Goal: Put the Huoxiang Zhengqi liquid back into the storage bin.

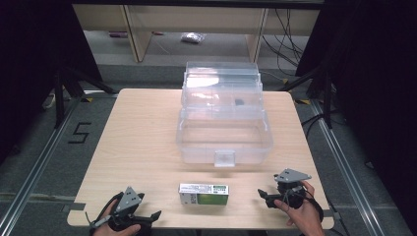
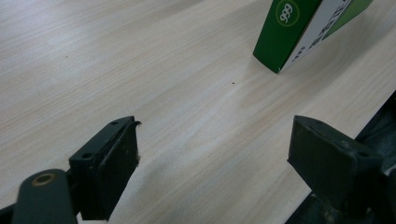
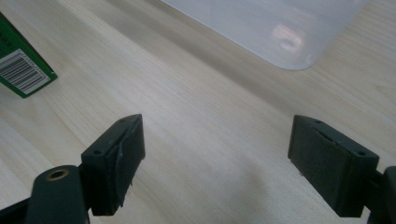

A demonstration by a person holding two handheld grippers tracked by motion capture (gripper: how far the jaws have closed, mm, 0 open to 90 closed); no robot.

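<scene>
Both grippers are parked at the near edge of the table and neither has anything in it. The left gripper point(image 1: 147, 217) sits low at the front left corner with its jaws spread wide over bare wood, and in the left gripper view you can see the gap between them is just tabletop. The right gripper point(image 1: 264, 195) is the same story on the other side, jaws wide apart, pointing in toward the middle. Between the two, near the front edge, lies the green and white carton point(image 1: 203, 193), flat on its broad face with its long side running left to right, apart from both grippers. The left gripper view catches one green end of it, the right gripper view catches the end with the barcode. Behind it, toward the middle of the wooden table point(image 1: 137, 132), stands the clear plastic storage box point(image 1: 223, 132) with its hinged lid thrown back and the inside looking empty, so my guess is the carton is headed in there. The carton looks like thin cardboard, so probably light and a bit crushable, and the printed faces could be slick. I'd pinch it across the narrow width near the middle, gently, rather than by an end flap.
</scene>
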